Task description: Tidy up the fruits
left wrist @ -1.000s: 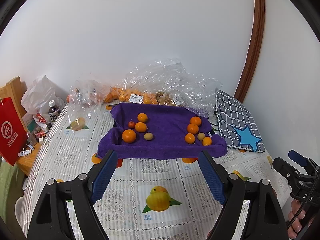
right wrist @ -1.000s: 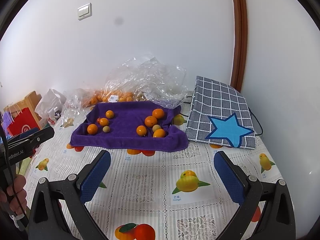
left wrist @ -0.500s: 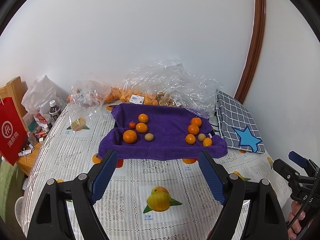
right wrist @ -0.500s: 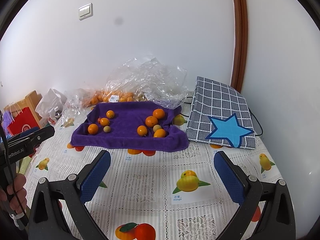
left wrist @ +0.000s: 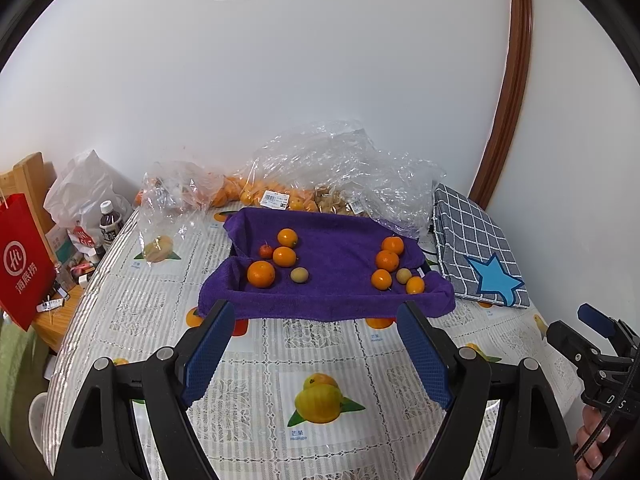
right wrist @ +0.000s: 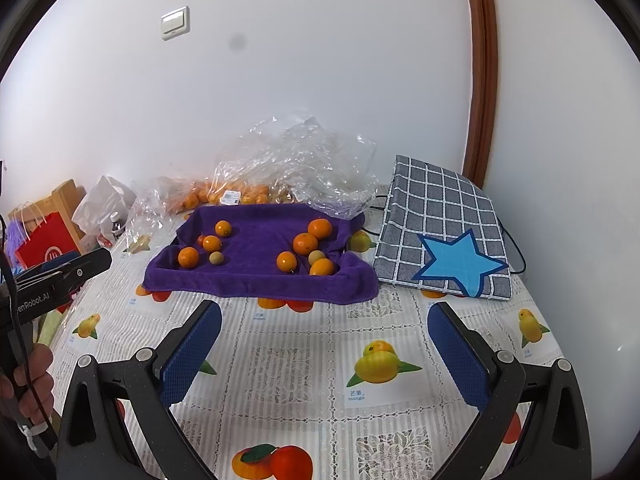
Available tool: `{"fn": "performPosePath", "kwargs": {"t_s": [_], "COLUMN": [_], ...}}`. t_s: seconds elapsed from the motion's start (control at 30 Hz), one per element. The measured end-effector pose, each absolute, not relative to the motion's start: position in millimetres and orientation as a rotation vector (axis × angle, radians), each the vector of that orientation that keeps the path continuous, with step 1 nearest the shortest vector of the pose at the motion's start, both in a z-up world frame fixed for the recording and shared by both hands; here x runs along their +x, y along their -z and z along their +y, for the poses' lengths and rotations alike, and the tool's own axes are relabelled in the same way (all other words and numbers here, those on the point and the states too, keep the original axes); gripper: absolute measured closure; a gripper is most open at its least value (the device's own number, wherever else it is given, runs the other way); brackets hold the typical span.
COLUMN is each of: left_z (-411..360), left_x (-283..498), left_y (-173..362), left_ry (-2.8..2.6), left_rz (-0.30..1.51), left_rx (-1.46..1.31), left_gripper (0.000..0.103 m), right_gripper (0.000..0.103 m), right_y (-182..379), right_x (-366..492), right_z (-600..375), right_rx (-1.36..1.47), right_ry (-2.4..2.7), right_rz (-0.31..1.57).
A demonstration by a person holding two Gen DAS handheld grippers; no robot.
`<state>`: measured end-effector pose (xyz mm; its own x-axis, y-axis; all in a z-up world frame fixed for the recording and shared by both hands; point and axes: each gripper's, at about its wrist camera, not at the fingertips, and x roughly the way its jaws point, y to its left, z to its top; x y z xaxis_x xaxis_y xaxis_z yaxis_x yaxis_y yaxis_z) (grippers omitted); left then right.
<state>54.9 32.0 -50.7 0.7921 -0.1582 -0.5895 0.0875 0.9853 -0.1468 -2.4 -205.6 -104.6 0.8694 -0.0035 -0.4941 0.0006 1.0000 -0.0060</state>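
Note:
A purple towel (left wrist: 336, 264) (right wrist: 256, 252) lines a tray in the middle of the table. On its left lie three oranges (left wrist: 261, 274), a small red fruit (left wrist: 265, 251) and a pale round fruit (left wrist: 299, 275). On its right lie several oranges (left wrist: 387, 260) (right wrist: 305, 243) and another pale fruit (left wrist: 404, 275). My left gripper (left wrist: 316, 344) is open and empty, hovering over the tablecloth in front of the towel. My right gripper (right wrist: 326, 338) is also open with nothing between its blue pads, in front of the towel's right half.
Clear plastic bags (left wrist: 332, 168) with more oranges lie behind the towel by the wall. A grey checked cushion with a blue star (right wrist: 444, 236) rests at the right. A red paper bag (left wrist: 22, 256), a bottle (left wrist: 110, 222) and clutter sit past the left table edge.

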Motion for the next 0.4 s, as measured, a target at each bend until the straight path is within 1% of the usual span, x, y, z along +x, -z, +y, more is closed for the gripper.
{"fn": "performPosePath", "kwargs": {"t_s": [0.33,0.4], "left_z": [30.6,28.5], "left_x": [53.1,53.4], "left_y": [49.4,49.0], "left_ry": [0.119,0.108], "left_rz": [0.634,0.625], "left_rx": [-0.113,-0.091], "left_gripper": [0.021,0.019], "right_gripper": [0.001,0.001], "right_y": [103.3,102.8], "right_x": [-2.2,-1.9], "right_z": [-204.2,-203.6], "right_rx": [-0.013,-0.019], "right_ry": [-0.003,-0.006], "right_rz": [0.514,0.514]}}
